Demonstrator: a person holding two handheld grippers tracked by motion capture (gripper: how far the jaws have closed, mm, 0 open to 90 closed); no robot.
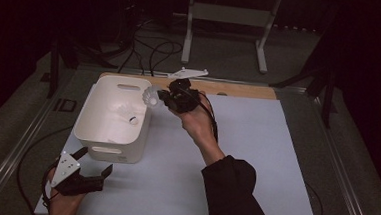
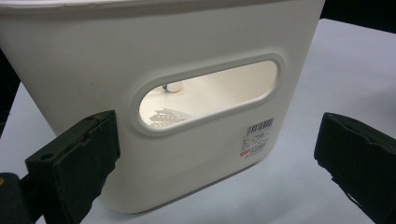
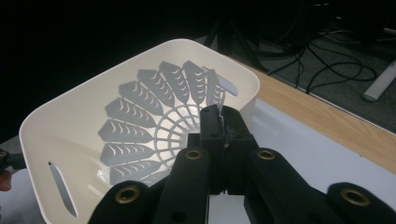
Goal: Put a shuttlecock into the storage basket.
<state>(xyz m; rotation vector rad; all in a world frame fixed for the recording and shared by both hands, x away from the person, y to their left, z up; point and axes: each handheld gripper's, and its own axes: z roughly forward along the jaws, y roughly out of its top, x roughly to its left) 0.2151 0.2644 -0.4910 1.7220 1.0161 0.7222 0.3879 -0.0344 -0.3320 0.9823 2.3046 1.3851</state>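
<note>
The right tool (image 1: 165,97) was clamped shut on the skirt of a white plastic shuttlecock (image 1: 151,96), holding it in the air just over the near-right rim of the white bin (image 1: 107,142). That bin sat on the white tabletop (image 1: 255,156), and what looked like another shuttlecock (image 1: 124,111) lay inside it, though the dim view left that unsure. The left tool (image 1: 95,162) rested low by the bin's near end, jaws spread wide with nothing between them, facing its handle slot (image 2: 208,95).
</note>
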